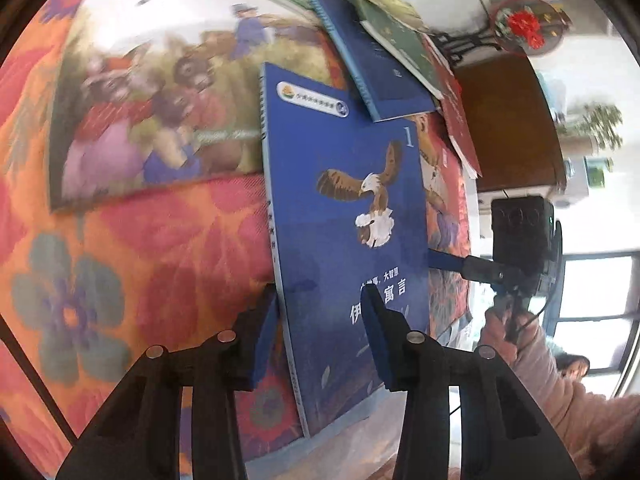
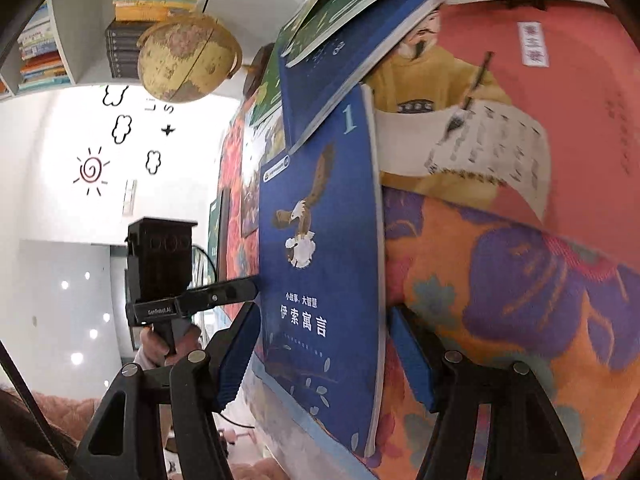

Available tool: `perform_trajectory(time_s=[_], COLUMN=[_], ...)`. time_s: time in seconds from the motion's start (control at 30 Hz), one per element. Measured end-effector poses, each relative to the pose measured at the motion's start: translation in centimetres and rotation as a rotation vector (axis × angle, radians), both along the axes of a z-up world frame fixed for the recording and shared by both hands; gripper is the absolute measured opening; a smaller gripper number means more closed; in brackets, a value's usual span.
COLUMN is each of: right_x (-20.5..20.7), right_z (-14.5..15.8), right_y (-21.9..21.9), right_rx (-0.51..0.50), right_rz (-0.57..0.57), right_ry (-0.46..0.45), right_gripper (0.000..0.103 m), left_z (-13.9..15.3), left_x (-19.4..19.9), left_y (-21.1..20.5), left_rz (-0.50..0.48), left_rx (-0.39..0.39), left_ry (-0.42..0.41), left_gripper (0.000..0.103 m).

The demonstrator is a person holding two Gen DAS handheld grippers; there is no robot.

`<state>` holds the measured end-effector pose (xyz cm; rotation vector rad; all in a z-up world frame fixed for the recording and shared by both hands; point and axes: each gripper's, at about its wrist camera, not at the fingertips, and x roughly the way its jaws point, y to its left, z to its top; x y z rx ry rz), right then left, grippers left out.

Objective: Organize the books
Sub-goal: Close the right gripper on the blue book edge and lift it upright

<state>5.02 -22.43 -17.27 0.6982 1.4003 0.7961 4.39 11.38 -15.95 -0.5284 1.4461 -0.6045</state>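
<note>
Floral table [image 1: 168, 240], books everywhere; both grippers' fingers [image 1: 264, 332] spread around the eagle book [image 1: 344, 208], not pinching. Thin edge, could slip.

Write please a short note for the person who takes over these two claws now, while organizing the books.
Left claw: open, astride the spine edge of the blue eagle book; no grip seen.
Right claw: open over the same book, holding nothing.
Books: eagle book flat on the floral cloth; blue notebook, green book, red book, big picture book lie scattered, overlapping.
Done: nothing stacked.
Left: grip eagle book, gather the rest.
</note>
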Motion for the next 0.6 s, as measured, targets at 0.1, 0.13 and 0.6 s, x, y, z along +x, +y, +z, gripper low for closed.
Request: perform_trajectory(time_s=[0.1,0.13,0.6], right_x=[0.1,0.1,-0.5], right_z=[0.0,0.0,-0.5], right_y=[0.1,0.2,-0.2], right_rx=[0.013,0.016,-0.066], right_rz=[0.012,0.020,-0.038], right_ry=[-0.007,-0.016,-0.138], right_gripper=[0.064,0.064,0.019], left_z=[-0.5,-0.8,0.8], left_x=[0.3,0.5,-0.3], left_y=[0.6,1.0,-0.9], left_rz=[0.018,0.037,0.049], left_rx=[-0.060,-0.098,0.104], left_ry=[0.011,0.030,-0.058], left_gripper=[0.040,0.040,0.017])
